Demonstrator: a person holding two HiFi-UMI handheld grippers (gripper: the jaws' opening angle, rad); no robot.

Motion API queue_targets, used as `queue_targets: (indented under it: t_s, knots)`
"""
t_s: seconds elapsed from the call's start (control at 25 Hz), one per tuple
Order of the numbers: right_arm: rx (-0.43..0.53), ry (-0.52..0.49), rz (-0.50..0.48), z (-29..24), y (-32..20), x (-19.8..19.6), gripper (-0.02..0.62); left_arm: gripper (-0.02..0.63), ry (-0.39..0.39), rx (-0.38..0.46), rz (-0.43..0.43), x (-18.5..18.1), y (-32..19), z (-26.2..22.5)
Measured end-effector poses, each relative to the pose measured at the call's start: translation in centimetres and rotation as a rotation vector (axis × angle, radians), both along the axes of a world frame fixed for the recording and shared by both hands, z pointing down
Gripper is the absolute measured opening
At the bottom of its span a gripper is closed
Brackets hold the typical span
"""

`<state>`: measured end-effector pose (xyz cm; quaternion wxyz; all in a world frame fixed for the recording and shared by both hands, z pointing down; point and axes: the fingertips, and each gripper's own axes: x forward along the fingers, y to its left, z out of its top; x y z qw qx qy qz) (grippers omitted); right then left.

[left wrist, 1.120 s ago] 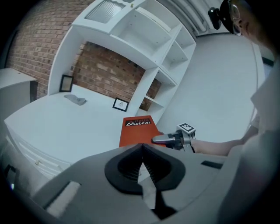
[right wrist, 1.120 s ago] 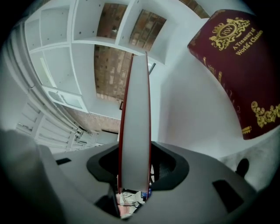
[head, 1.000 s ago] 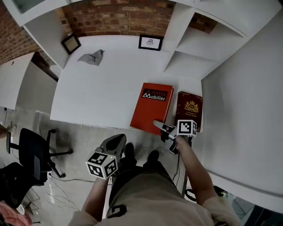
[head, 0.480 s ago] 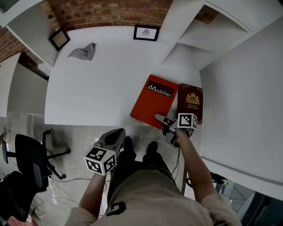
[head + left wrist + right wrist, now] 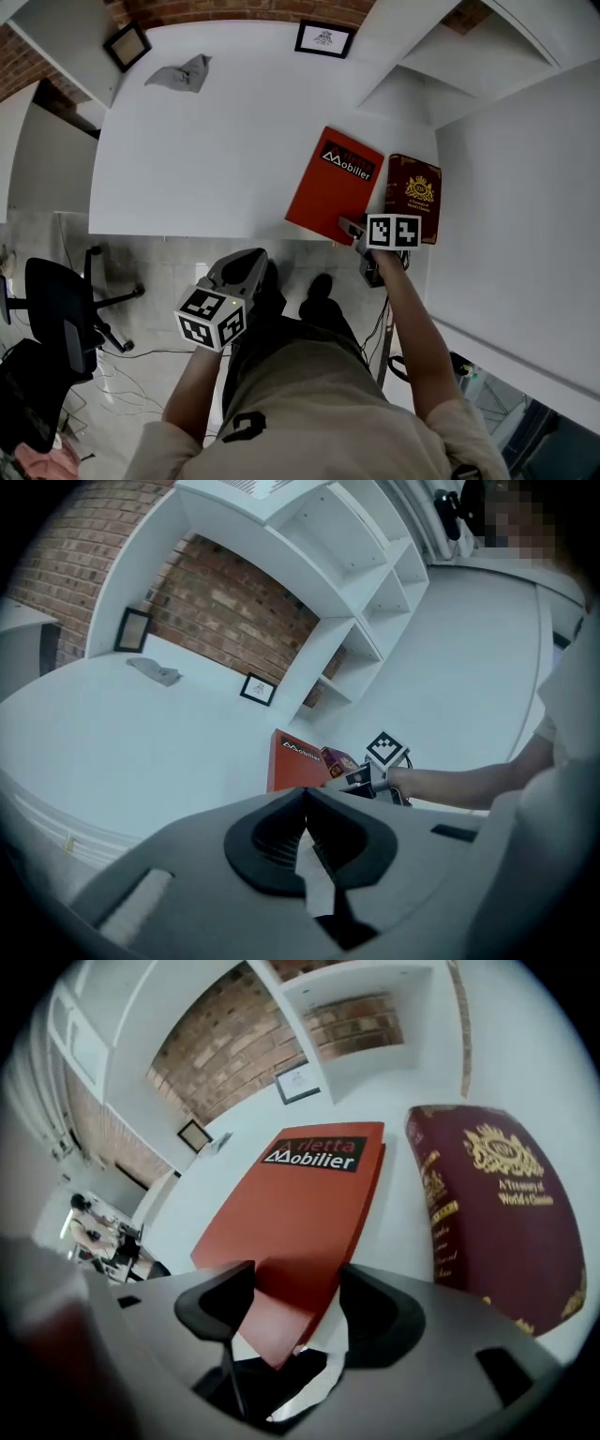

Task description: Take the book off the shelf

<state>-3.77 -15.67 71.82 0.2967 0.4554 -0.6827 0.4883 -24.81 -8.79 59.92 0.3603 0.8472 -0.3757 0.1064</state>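
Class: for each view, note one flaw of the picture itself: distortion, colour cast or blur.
Head view: fisheye bows the straight edge of the table. Left gripper view: dim, bluish cast, dark rim. Right gripper view: red book title sharp, nearest corner soft.

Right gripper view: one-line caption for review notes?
Right gripper, jaws just opened, straddling the near corner of the red book on the white desk, maroon book alongside.
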Motion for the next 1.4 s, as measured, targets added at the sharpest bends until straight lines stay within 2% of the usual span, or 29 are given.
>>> queue_targets:
  t_s: [0.24,0.32,0.44,0.56,0.68,0.72,0.76,0.8,0.88,1.12,1.28,1.4]
  knots:
    - [0.100,0.162,-0.083,-1.0,-0.4,-0.3,0.262,0.003,-0.012,0.031,-0.050,-2.4,-0.7,-0.2]
    - [0.192,0.183,-0.104,-2.6,-0.6,-0.9,0.262,0.003,-0.025,0.048,-0.066,-3.5,-1.1,-0.6]
    - [0.330,0.151,-0.113,-6.4,-0.4,-2.0,0.261,0.003,-0.043,0.073,-0.098,-5.1,-1.6,-1.5]
    - [0.421,0.022,-0.119,-10.2,0.8,-4.1,0.261,0.003,-0.069,0.083,-0.120,-6.3,-1.6,-2.1]
    - [0.461,-0.219,-0.125,-14.1,2.7,-6.8,0.245,0.003,-0.072,0.092,-0.107,-5.9,-1.3,-2.8]
    - [0.470,-0.310,-0.120,-15.4,3.4,-7.6,0.190,0.003,-0.071,0.096,-0.097,-5.4,-1.1,-3.1]
    - [0.478,-0.396,-0.112,-16.6,4.1,-8.2,0.105,0.003,-0.072,0.103,-0.086,-4.9,-1.0,-3.3]
    - [0.483,-0.469,-0.107,-17.8,4.8,-8.7,0.059,0.003,-0.073,0.110,-0.075,-4.2,-0.9,-3.6]
    - [0.483,-0.571,-0.129,-19.5,6.5,-9.5,0.015,0.003,-0.075,0.127,-0.055,-2.7,-0.6,-4.2]
    - [0.493,-0.680,-0.265,-22.7,11.4,-9.2,0.005,0.003,-0.086,0.174,-0.024,2.6,1.2,-6.5]
    - [0.510,-0.735,-0.272,-24.3,13.9,-6.3,0.005,0.003,-0.085,0.200,0.011,7.6,3.0,-7.6]
    - [0.533,-0.706,-0.255,-24.3,15.1,-3.4,0.005,0.003,-0.098,0.217,0.038,10.5,4.3,-8.2]
